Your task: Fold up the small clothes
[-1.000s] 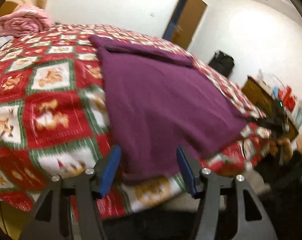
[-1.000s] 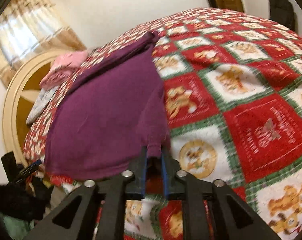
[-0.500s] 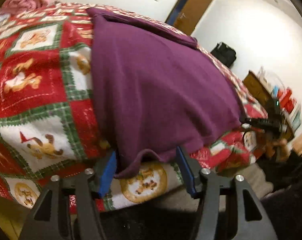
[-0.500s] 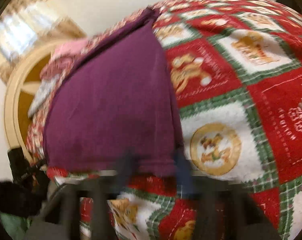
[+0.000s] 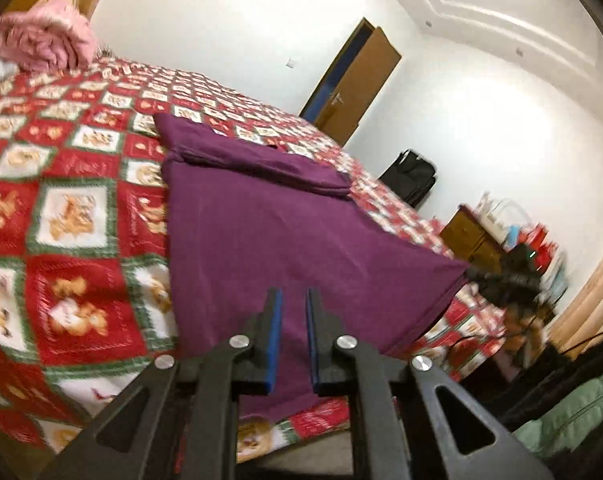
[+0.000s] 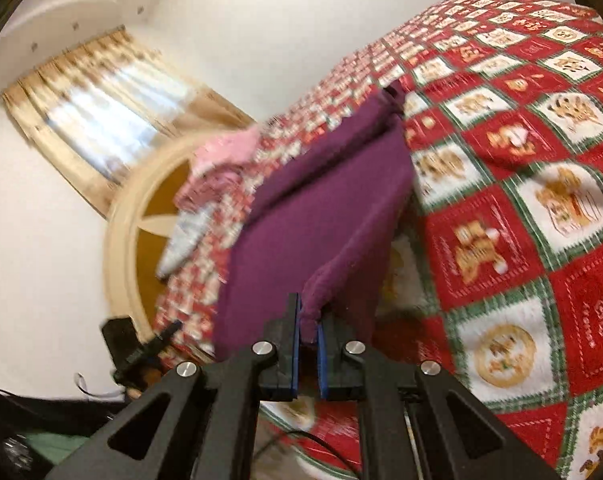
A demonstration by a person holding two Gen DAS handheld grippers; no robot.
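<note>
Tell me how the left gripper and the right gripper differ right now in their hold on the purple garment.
The right gripper pinches a bunched corner of the purple garment, lifted off the bedspread; the left gripper has cloth between its fingers, but a narrow gap shows, so its grip is unclear. The right gripper's jaws look nearly closed; the left gripper's stand slightly wider. Both sit at the garment's near hem.
</note>
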